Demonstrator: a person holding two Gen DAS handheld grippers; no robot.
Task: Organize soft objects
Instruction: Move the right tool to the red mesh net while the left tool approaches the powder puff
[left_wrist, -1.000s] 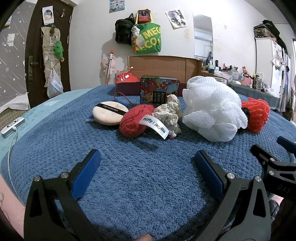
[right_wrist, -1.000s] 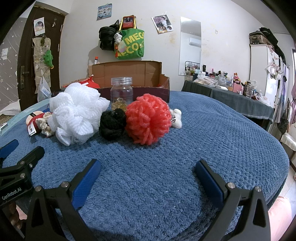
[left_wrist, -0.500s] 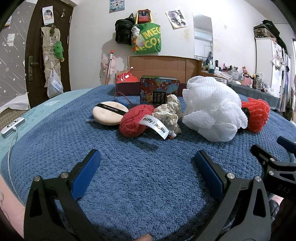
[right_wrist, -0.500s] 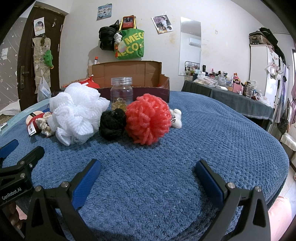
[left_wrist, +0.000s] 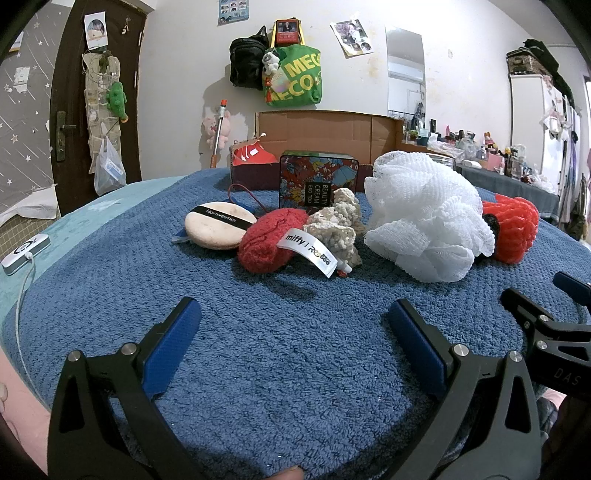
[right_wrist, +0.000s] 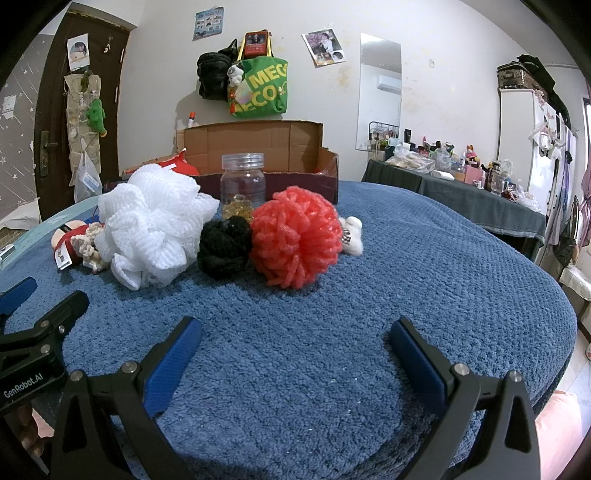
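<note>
Both grippers are hovering low over the blue towel (left_wrist: 288, 354) covering the table, the left gripper (left_wrist: 293, 325) and the right gripper (right_wrist: 295, 339) each holding its jaws spread wide with nothing between them. The soft things are sitting in a row well ahead of the jaws, with the white mesh bath pouf (left_wrist: 424, 218) as the landmark: touching its left side, a beige knitted piece (left_wrist: 338, 225) is leaning against a red plush item (left_wrist: 269, 240) (a white "miffy" tag is trailing from it), and a round cream powder puff (left_wrist: 218, 225) is lying further left. Right of the pouf, a black pouf (right_wrist: 223, 245) is pressing against a red yarn pouf (right_wrist: 295, 236). Behind the pouf are standing a floral tin (left_wrist: 317, 182), a clear jar (right_wrist: 242, 184) and a cardboard box (right_wrist: 266, 147).
</note>
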